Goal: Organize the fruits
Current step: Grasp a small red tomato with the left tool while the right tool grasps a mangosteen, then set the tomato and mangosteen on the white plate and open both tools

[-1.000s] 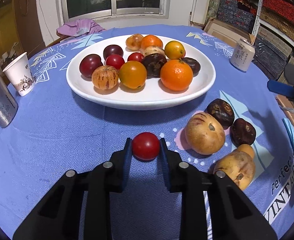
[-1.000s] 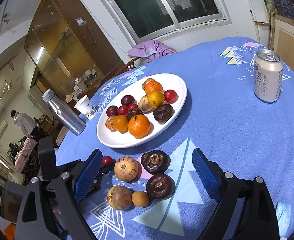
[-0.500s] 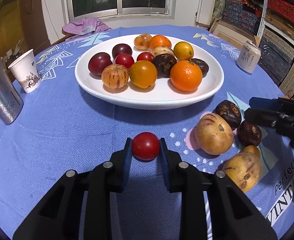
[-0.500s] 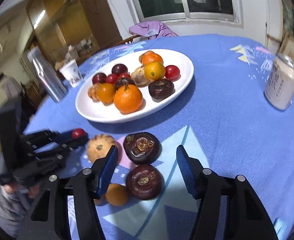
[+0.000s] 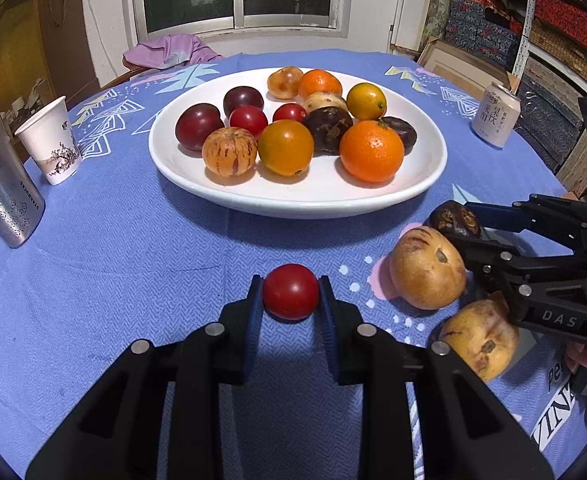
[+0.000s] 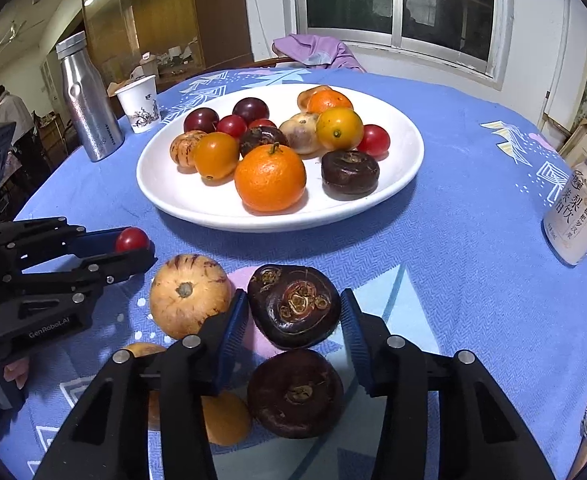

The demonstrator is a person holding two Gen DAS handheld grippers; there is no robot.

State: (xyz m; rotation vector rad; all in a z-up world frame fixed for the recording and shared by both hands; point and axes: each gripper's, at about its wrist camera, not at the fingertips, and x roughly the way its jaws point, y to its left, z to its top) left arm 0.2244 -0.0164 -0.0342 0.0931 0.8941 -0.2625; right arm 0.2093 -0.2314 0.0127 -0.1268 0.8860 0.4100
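A white plate (image 5: 421, 184) (image 6: 405, 148) holds several fruits. My left gripper (image 5: 290, 294) is shut on a small red tomato (image 5: 290, 291) low over the blue cloth, in front of the plate; it also shows in the right wrist view (image 6: 131, 239). My right gripper (image 6: 293, 312) has its jaws around a dark brown fruit (image 6: 293, 306) (image 5: 453, 218) on the cloth, and I cannot tell if the pads touch it. A second dark fruit (image 6: 295, 394) lies under the gripper. A tan striped fruit (image 6: 189, 294) (image 5: 427, 272) sits to its left.
A yellowish fruit (image 5: 479, 338) and a small orange fruit (image 6: 225, 418) lie on the cloth near the grippers. A metal bottle (image 5: 1, 188) and a paper cup (image 5: 51, 140) stand at the left. A drink can (image 5: 495, 114) (image 6: 579, 216) stands at the right.
My right gripper moved in low and narrowed its jaws around the dark brown fruit. My left gripper stayed shut on the red tomato, almost still.
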